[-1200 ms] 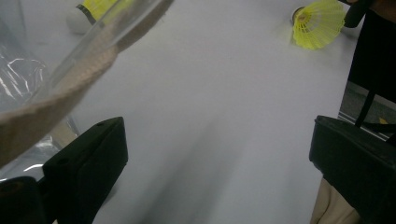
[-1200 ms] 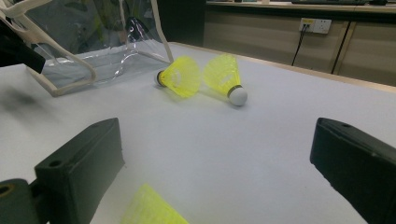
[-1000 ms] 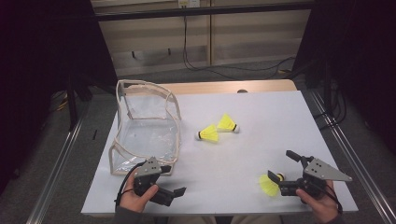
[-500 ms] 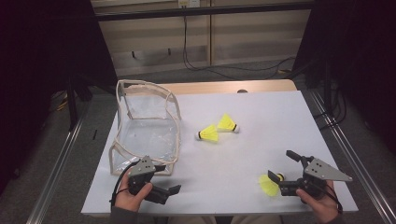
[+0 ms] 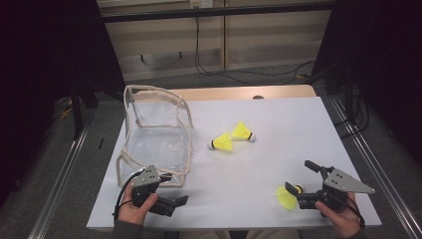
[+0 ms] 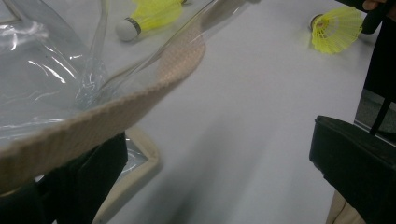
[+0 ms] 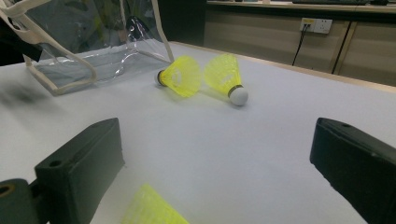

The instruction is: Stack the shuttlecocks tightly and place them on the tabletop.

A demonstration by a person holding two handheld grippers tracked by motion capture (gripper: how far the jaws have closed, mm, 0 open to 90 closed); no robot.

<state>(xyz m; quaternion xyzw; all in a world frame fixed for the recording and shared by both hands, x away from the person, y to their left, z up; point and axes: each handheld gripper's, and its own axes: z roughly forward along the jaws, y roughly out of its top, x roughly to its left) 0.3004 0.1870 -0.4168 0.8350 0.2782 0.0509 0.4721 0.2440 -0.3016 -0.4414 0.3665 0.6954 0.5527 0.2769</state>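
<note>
High view: yellow feathered shuttlecock [image 5: 285, 196], skirt flared, lies between right gripper [image 5: 304, 184] spread fingers; left gripper [image 5: 171, 195] fingers spread.

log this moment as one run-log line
left gripper: open, at beige-trimmed clear plastic bag rim | right gripper: open, beside near yellow shuttlecock | two yellow shuttlecocks mid white table, untouched

place: lab or test room | cues: white table [image 5: 259, 129] in metal rail frame [image 5: 370, 164], wall socket [image 7: 315, 24], loose cables [image 5: 234, 74], dark surroundings
</note>
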